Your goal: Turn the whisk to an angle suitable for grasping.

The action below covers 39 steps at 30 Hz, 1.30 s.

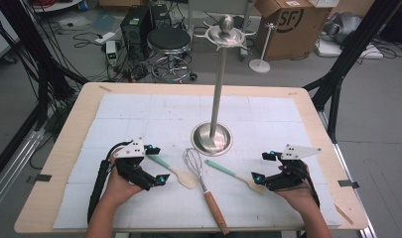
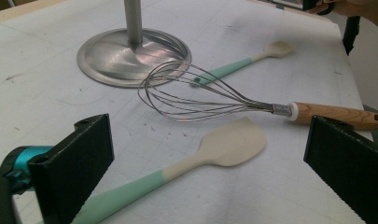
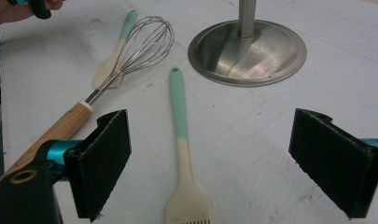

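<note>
Spatula (image 2: pixel 233 144), cream blade and mint handle, lies flat on the white mat (image 1: pixel 139 114) just ahead of the left gripper (image 1: pixel 156 166), handle running back between its jaws, nothing pinched; jaws spread wide, no contact. Right gripper (image 1: pixel 260 166) likewise wide apart, holding nothing; slotted turner (image 3: pixel 184 154) with mint handle lies between its jaws, cream head nearest the camera, hole-end of the handle pointing at the stand. Whisk (image 1: pixel 201 173) sits between the two utensils, wooden handle toward the table's near edge, wire loops toward the stand and just beside the spatula blade. Farther back, steel utensil stand (image 1: pixel 212 138) upright on its round base, pole rising to a hooked top ring. Both hands rest on the mat, well apart.
</note>
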Each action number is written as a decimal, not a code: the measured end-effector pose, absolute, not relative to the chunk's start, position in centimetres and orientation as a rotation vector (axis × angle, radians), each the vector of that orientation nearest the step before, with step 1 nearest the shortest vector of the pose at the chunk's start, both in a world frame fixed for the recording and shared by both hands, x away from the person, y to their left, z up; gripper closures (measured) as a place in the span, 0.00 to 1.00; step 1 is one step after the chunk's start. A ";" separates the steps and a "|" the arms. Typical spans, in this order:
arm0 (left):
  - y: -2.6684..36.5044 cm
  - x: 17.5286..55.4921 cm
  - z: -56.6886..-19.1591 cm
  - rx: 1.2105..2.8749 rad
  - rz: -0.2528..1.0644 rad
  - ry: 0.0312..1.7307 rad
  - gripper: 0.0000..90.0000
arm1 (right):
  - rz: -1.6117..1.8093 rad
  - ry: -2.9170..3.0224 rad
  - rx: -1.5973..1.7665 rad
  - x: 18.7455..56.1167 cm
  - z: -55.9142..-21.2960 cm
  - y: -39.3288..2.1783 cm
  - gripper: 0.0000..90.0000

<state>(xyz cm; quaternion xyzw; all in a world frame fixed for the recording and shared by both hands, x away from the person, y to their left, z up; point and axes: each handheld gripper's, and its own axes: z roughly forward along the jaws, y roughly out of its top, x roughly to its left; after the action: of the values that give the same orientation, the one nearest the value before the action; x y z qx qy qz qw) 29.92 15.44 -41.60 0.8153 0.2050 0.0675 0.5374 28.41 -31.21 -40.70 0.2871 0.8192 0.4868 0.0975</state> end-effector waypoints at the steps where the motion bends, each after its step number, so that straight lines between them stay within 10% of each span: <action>1: 15.4 29.9 -41.6 1.940 0.161 0.488 0.02 | 1.437 2.429 0.846 28.4 -40.7 -31.1 0.13; 39: 15.3 30.3 -41.9 1.956 0.166 0.499 0.02 | 1.141 2.815 0.574 24.2 -43.9 -17.6 0.18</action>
<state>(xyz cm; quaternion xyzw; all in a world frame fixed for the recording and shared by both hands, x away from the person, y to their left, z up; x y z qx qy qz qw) 30.27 15.34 -41.89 0.8192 0.2090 0.0694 0.5296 24.18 -17.58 -43.94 0.1858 0.9103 0.3691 0.0251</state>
